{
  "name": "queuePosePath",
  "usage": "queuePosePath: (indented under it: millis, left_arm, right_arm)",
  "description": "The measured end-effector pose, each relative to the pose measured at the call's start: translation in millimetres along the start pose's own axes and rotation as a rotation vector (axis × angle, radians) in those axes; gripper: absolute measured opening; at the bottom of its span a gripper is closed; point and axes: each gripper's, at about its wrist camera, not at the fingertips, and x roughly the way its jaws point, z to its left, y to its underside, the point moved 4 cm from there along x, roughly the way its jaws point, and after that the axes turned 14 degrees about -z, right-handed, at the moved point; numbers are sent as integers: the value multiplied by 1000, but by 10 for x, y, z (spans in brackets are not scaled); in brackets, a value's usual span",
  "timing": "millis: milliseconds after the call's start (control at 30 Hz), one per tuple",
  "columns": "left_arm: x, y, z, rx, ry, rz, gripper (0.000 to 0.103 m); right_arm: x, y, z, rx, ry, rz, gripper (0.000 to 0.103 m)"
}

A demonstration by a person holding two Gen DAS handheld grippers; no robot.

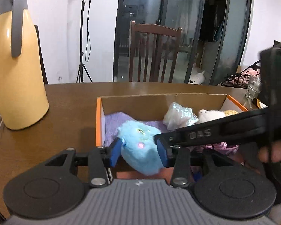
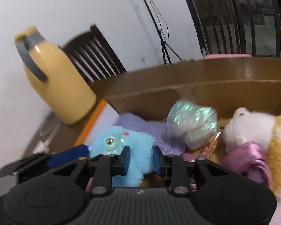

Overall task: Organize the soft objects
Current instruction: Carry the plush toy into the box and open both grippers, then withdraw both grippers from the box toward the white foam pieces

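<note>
A fluffy blue plush toy (image 1: 140, 146) hangs over the near left part of an orange-edged cardboard box (image 1: 98, 120). My left gripper (image 1: 139, 151) is shut on the blue plush, its blue pads pressing both sides. My right gripper (image 2: 141, 158) also has its pads around the plush (image 2: 121, 148), gripping its lower part. The right gripper's black body crosses the left wrist view (image 1: 215, 133). In the box lie a purple cloth (image 1: 118, 121), a shiny clear bag (image 1: 179, 116), a white plush (image 1: 209, 115), a yellow plush (image 2: 279, 150) and pink satin fabric (image 2: 251, 157).
A yellow thermos jug (image 1: 15, 65) with grey handle stands on the brown table (image 1: 69, 101) left of the box. A dark wooden chair (image 1: 155, 52) stands behind the table. A tripod stand (image 1: 82, 37) is by the wall. Cables and clutter (image 1: 239, 78) lie at far right.
</note>
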Motion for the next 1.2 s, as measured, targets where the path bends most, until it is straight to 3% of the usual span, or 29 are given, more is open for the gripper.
queuePosePath:
  millis: [167, 267, 333, 467, 533, 600, 733, 900, 1033, 1200]
  left_arm:
    - [-115, -35, 21, 14, -20, -4, 45]
    - [-300, -136, 76, -8, -36, -20, 48]
    - [-442, -228, 113, 15, -72, -37, 48]
    - [-862, -503, 131, 27, -100, -95, 49]
    - [-1114, -625, 107, 35, -105, -133, 55]
    - [-1380, -690, 54, 60, -106, -168, 62]
    - [-1754, -705, -44, 82, -148, -205, 72]
    - [-2157, -637, -220, 55, -164, -288, 83]
    - [-2568, -350, -361, 23, -179, -338, 87]
    - [-3198, 152, -618, 38, -137, -396, 98]
  right_arm:
    - [4, -47, 80, -30, -4, 34, 27]
    - [-168, -76, 72, -14, -10, 2, 29]
    - [-422, -153, 79, -21, -12, -34, 38]
    - [-1052, -357, 50, -68, 16, -118, 41]
    - [-1442, -452, -4, -98, 49, -169, 46]
    - [-1834, -480, -82, -146, 95, -223, 57]
    - [-2557, -357, -199, -226, 183, -300, 63]
    - [-3134, -230, -124, -241, 208, -423, 76]
    - [-3485, 108, 20, -277, 197, -515, 83]
    - [-3793, 770, 235, -314, 174, -594, 89]
